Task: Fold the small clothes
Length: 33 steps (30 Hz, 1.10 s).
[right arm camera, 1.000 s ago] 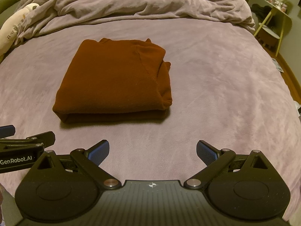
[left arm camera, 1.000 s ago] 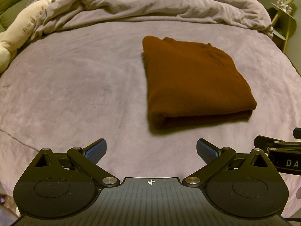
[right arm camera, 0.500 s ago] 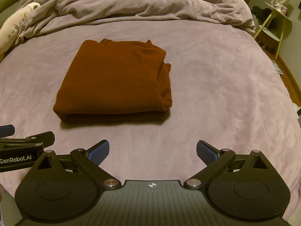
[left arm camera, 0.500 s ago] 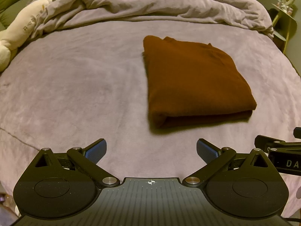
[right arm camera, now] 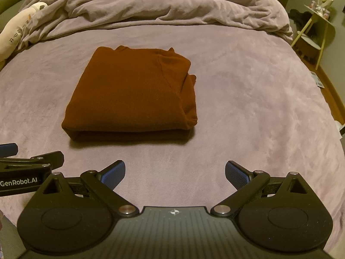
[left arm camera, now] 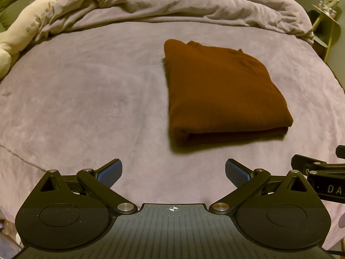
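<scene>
Left wrist view: A bed (left arm camera: 86, 99) covered in lilac plush fills the scene. A crumpled duvet (left arm camera: 172, 2) lies along its far edge. A cream plush toy (left arm camera: 25, 26) rests at the far left, partly under the duvet. A side table (left arm camera: 327, 26) stands at the far right, off the bed. The garment (left arm camera: 222, 90), rust-brown, lies flat on the bed, folded into a compact rectangle with its folded edge toward the camera. It sits right of centre, ahead of the left gripper (left arm camera: 173, 170). The jaws stand wide apart and empty, well clear of the garment. Blue pads (left arm camera: 110, 172) line the fingers. Part of the right gripper (left arm camera: 319, 172) shows at the right edge, level with the left one.

Right wrist view: The same bed (right arm camera: 258, 99) and duvet (right arm camera: 172, 4) fill the scene. The toy (right arm camera: 15, 36) lies at far left; the table (right arm camera: 317, 30) stands at far right. The garment (right arm camera: 131, 95) sits left of centre, its layered side edges facing right. The right gripper (right arm camera: 174, 171) is released, jaws spread wide, holding nothing, short of the garment. The left gripper (right arm camera: 32, 161) shows at the left edge, near the garment's front left corner but apart from it.
</scene>
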Tool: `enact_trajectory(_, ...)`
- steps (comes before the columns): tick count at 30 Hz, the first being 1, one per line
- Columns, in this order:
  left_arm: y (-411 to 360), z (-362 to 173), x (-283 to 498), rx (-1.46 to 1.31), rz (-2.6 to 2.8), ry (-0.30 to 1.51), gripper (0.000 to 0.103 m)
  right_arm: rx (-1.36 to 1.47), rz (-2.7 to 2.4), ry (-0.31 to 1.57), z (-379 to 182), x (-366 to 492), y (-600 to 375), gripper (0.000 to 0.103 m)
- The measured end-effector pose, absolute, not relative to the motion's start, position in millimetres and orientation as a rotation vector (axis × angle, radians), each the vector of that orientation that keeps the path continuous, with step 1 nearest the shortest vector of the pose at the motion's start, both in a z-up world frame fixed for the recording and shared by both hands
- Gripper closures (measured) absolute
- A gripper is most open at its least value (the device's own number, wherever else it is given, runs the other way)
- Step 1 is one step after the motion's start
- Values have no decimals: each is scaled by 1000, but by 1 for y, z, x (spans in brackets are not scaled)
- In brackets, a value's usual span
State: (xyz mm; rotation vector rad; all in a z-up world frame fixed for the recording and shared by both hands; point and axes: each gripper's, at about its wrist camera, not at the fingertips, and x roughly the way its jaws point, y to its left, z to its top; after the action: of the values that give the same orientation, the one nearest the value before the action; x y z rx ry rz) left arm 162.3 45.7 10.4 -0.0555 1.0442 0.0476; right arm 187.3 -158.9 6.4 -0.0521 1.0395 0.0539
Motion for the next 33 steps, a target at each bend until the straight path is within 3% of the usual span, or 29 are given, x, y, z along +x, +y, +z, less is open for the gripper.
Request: enact_trajectory(33,40,15,158,-15,26,1035,0,-63,53,1031,12,185,-159,4)
